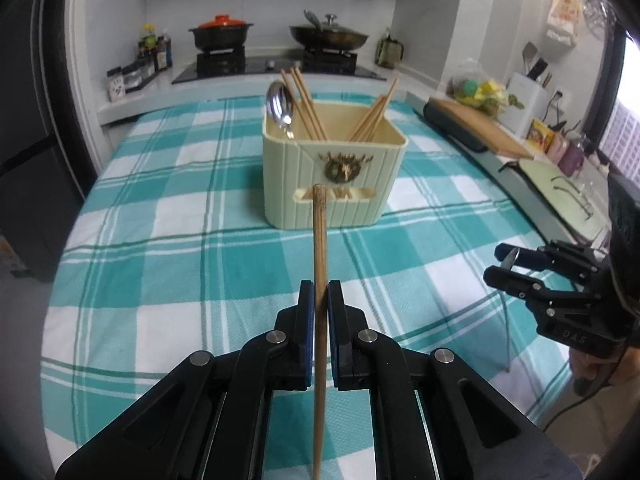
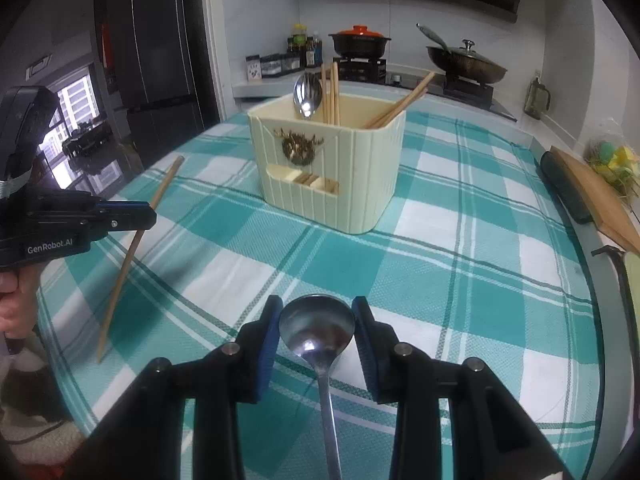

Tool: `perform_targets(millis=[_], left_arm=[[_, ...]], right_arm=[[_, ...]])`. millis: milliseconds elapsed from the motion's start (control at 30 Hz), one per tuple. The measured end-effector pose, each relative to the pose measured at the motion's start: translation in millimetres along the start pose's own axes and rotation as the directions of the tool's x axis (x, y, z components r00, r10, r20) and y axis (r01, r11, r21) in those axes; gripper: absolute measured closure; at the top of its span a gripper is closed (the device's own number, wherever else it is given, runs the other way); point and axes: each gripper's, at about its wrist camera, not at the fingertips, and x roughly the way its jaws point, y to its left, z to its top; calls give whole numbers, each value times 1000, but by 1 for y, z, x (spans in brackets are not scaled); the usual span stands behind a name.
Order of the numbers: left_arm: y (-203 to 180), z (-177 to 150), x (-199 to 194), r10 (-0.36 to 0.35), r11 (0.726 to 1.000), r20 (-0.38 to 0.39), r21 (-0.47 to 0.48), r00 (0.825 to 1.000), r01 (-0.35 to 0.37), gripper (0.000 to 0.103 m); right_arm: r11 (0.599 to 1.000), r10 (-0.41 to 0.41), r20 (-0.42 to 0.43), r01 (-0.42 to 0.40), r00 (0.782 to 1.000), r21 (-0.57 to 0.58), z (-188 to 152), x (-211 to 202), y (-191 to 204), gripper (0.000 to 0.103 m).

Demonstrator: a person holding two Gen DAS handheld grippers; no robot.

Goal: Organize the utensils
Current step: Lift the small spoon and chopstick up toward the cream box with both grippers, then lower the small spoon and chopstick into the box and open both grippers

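Note:
A cream utensil holder (image 1: 336, 168) stands mid-table with several chopsticks and a steel spoon (image 1: 280, 108) upright in it; it also shows in the right wrist view (image 2: 328, 172). My left gripper (image 1: 319, 296) is shut on a wooden chopstick (image 1: 319, 240), held above the cloth and pointing at the holder; the right wrist view shows the left gripper (image 2: 148, 216) and the chopstick (image 2: 136, 248). My right gripper (image 2: 316, 320) has its pads against the bowl of a steel spoon (image 2: 316, 328), handle trailing back. The left wrist view shows the right gripper (image 1: 498, 264) at the right.
A teal checked tablecloth (image 1: 180, 240) covers the table. Behind it is a stove with a black pot (image 1: 222, 34) and a wok (image 1: 328, 36). A cutting board (image 1: 480, 128) and counter clutter lie along the right edge. A dark fridge (image 2: 152, 60) stands at the left.

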Motion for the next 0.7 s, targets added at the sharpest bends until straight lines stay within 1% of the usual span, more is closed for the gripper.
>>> perform_targets(millis=[133,233,367,533,700], left_arm=[[1,4,-35,-17,1000,86,-21,996,19,98],[5,5,-51,-29,998,126,-44,992,35,98],[9,7,-55,-31,998,144,-58,989,40,98],[13,10,-57,-41,995,141,-84,989,53,98],[15,26,-65,-57,994,153,-84,987,70,98]], right_arm=[[999,11,74,-13,997,35,3,-32,1,67],[999,11,114,-17,993,50,5,-49,3,67],[998,7,152,-18,988,66,8,-64,4,67],[997,1,182,-15,983,75,16,-72,4,67],[995,13,197,-31,980,92,32,-77,0,67]])
